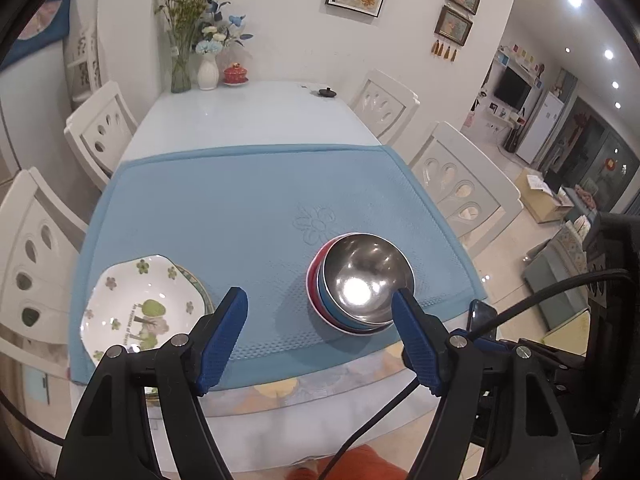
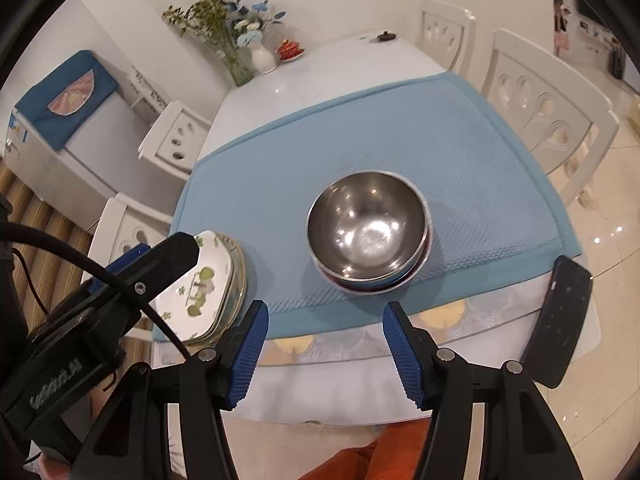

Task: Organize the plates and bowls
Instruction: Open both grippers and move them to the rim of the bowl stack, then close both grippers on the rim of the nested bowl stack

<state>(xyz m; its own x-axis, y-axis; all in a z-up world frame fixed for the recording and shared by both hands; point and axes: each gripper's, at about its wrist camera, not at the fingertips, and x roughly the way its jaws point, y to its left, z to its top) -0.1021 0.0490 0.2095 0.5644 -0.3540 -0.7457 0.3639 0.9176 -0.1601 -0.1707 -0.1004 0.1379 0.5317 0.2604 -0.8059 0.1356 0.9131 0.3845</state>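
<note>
A stack of nested bowls [image 2: 368, 232], a shiny steel bowl [image 1: 366, 280] on top with blue and red rims showing beneath it, sits on a blue mat [image 1: 256, 208] near the front edge of the counter [image 1: 248, 116], toward its right side. Steel is light, stiff and slick, so the rim looks the best place to grip. Toward the front left corner lies a stack of floral plates [image 1: 140, 308], likely ceramic, heavier and breakable; their raised edges offer a hold. The left claw [image 1: 320, 320] and right claw [image 2: 324, 330] both hover above the front edge, jaws parted and empty. How many bowls and plates are stacked is hard to tell; lower ones are mostly hidden. A dark phone [image 2: 564, 320] lies at the front right corner.
</note>
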